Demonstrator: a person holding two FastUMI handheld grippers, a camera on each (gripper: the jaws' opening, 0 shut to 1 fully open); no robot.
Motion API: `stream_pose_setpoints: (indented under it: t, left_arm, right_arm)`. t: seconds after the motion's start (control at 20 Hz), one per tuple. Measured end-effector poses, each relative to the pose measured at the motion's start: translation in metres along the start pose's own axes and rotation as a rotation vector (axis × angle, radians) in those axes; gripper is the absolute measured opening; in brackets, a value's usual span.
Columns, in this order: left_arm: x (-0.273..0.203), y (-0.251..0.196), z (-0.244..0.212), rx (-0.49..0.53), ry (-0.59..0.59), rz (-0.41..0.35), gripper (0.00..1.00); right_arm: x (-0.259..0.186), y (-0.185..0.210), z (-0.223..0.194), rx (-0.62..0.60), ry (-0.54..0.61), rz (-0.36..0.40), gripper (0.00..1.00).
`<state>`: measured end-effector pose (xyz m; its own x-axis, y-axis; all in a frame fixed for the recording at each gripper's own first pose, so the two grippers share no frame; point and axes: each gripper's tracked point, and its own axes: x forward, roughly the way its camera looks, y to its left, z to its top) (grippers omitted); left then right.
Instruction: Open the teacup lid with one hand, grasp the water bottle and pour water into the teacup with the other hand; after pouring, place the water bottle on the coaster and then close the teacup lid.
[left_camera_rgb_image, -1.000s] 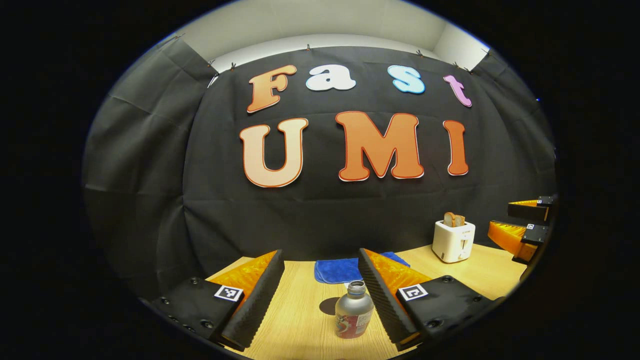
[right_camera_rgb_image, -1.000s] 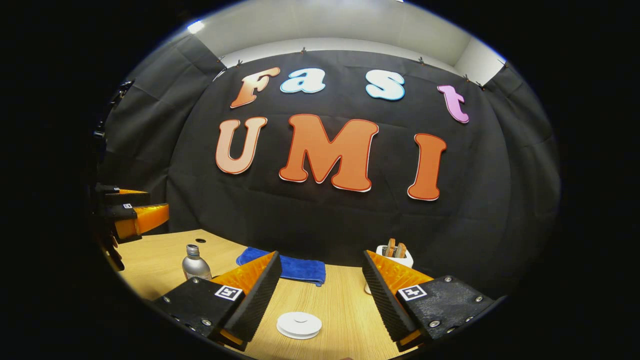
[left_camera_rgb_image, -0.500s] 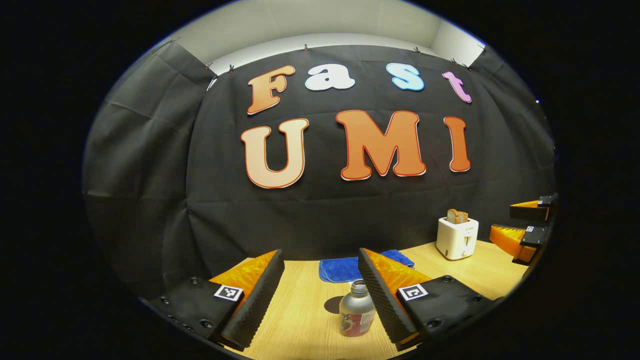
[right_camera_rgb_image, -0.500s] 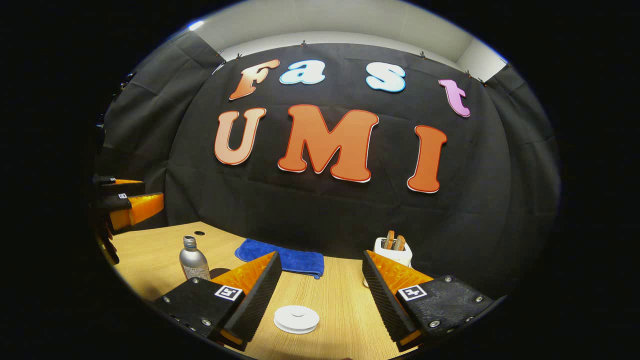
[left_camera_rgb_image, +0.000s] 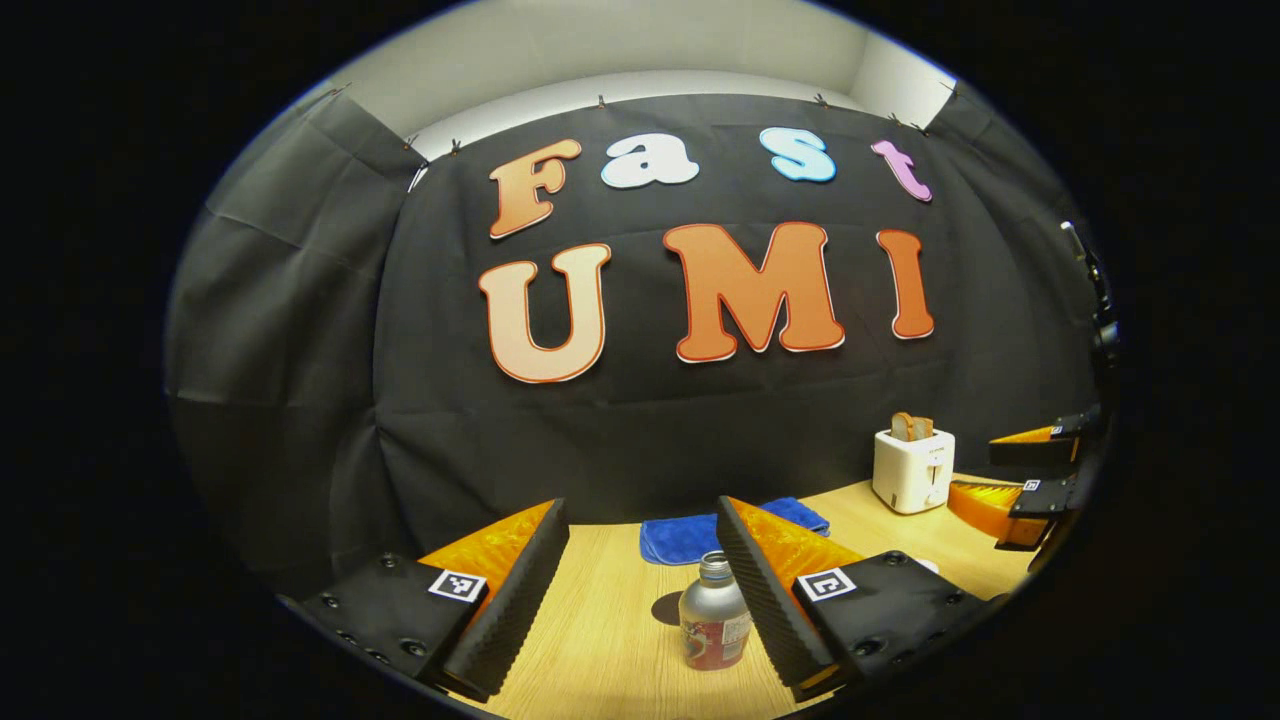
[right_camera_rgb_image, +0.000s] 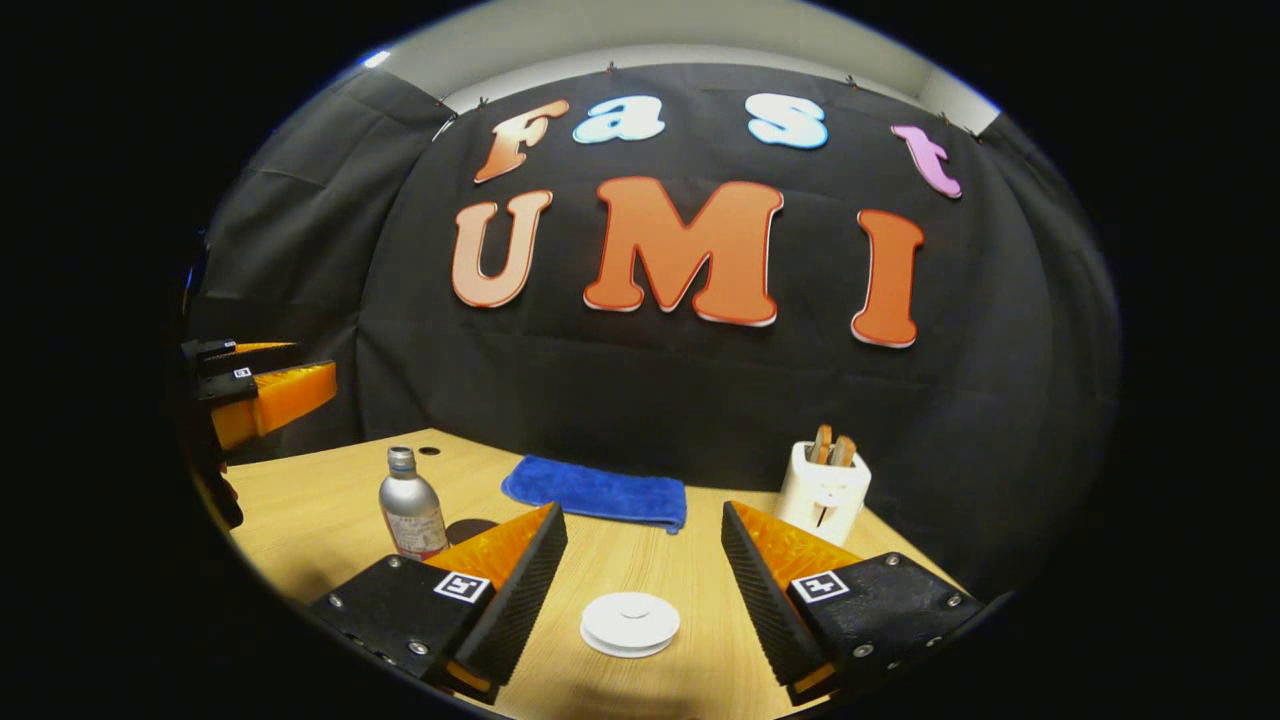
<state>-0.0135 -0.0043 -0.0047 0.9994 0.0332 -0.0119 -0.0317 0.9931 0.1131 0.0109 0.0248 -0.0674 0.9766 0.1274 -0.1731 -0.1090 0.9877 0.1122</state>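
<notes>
Silver water bottle (left_camera_rgb_image: 712, 625) sits untouched between left claw (left_camera_rgb_image: 640, 590) fingers spread apart, right claw (right_camera_rgb_image: 640, 590) also apart above white lid (right_camera_rgb_image: 630, 624); approach step, next lower and grip.

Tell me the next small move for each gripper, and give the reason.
Probably ease the right gripper forward and down over the white lid, which lies between its open fingers but beyond them. The left gripper is also open, with the water bottle upright near its right finger; it should likely centre on the bottle before closing.
</notes>
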Motion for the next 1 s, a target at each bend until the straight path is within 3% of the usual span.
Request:
stream_pose_setpoints:
  t: [0.35,0.5,0.6,0.7,1.0]
  left_arm:
    - [0.001,-0.016,-0.019,0.018,0.039,-0.029,0.96]
    - [0.002,-0.016,-0.028,0.015,0.061,-0.026,0.96]
    - [0.001,-0.012,-0.031,0.015,0.071,-0.017,0.96]
    - [0.003,-0.008,-0.034,0.015,0.077,-0.006,0.97]
    - [0.006,-0.008,-0.047,0.003,0.112,-0.007,0.97]
  right_arm:
    - [0.036,-0.008,-0.069,0.03,0.185,0.01,0.85]
    - [0.049,-0.006,-0.083,0.01,0.228,0.022,0.81]
    - [0.054,-0.002,-0.095,0.011,0.264,0.042,0.73]
    - [0.056,0.003,-0.103,0.003,0.291,0.055,0.74]
    - [0.069,0.009,-0.114,-0.022,0.329,0.074,0.57]
